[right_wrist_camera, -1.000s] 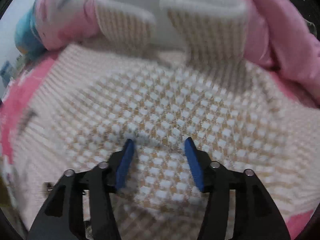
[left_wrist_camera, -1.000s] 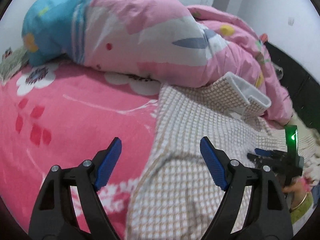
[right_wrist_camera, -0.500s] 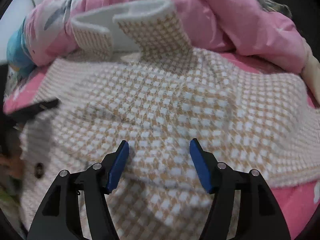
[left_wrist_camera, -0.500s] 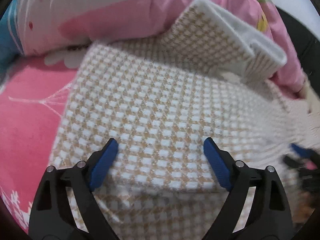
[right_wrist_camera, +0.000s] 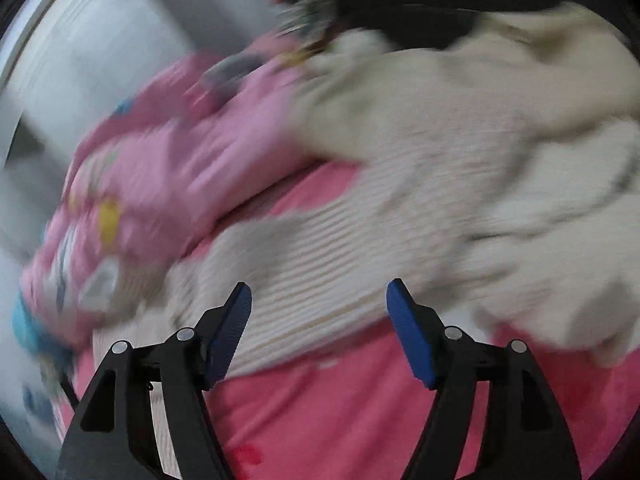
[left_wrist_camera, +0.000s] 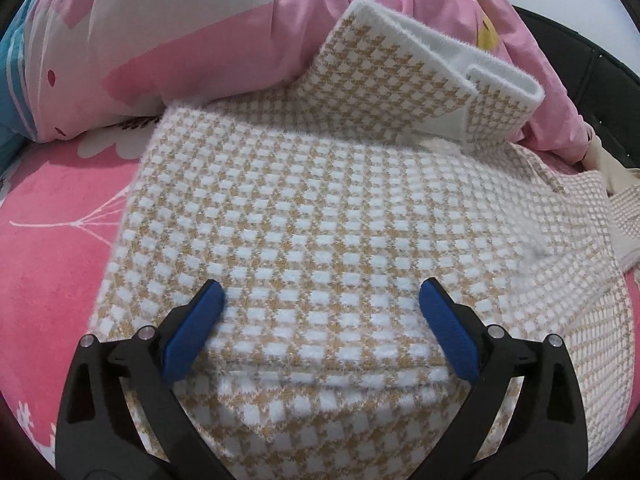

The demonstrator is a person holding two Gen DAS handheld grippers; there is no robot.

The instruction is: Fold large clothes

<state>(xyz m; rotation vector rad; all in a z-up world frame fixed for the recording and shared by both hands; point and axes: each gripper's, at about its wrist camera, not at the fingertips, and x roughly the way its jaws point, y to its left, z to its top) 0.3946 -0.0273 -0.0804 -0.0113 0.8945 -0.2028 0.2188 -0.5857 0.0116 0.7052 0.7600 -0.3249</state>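
Note:
A tan-and-white houndstooth knit garment [left_wrist_camera: 320,208] lies folded on the pink bed sheet [left_wrist_camera: 52,248], its white-edged collar [left_wrist_camera: 424,64] standing up against the quilt. My left gripper [left_wrist_camera: 320,300] hovers over the folded edge, jaws opening wide, nothing between the pads. In the blurred right wrist view my right gripper [right_wrist_camera: 318,300] is over the garment's outer part [right_wrist_camera: 320,264] with its jaws opening and nothing pinched. A cream heap of clothes [right_wrist_camera: 500,140] lies to its right.
A rumpled pink and blue patterned quilt [left_wrist_camera: 180,24] is piled along the back of the bed, also seen as the quilt [right_wrist_camera: 168,168] in the right view. A dark bed frame [left_wrist_camera: 580,76] runs along the far right. A white wall [right_wrist_camera: 88,64] stands behind.
The left gripper moved right and down from the sheet onto the folded garment and opened wider. The right gripper swung away from the garment's middle toward the cream clothes heap, rolling and opening.

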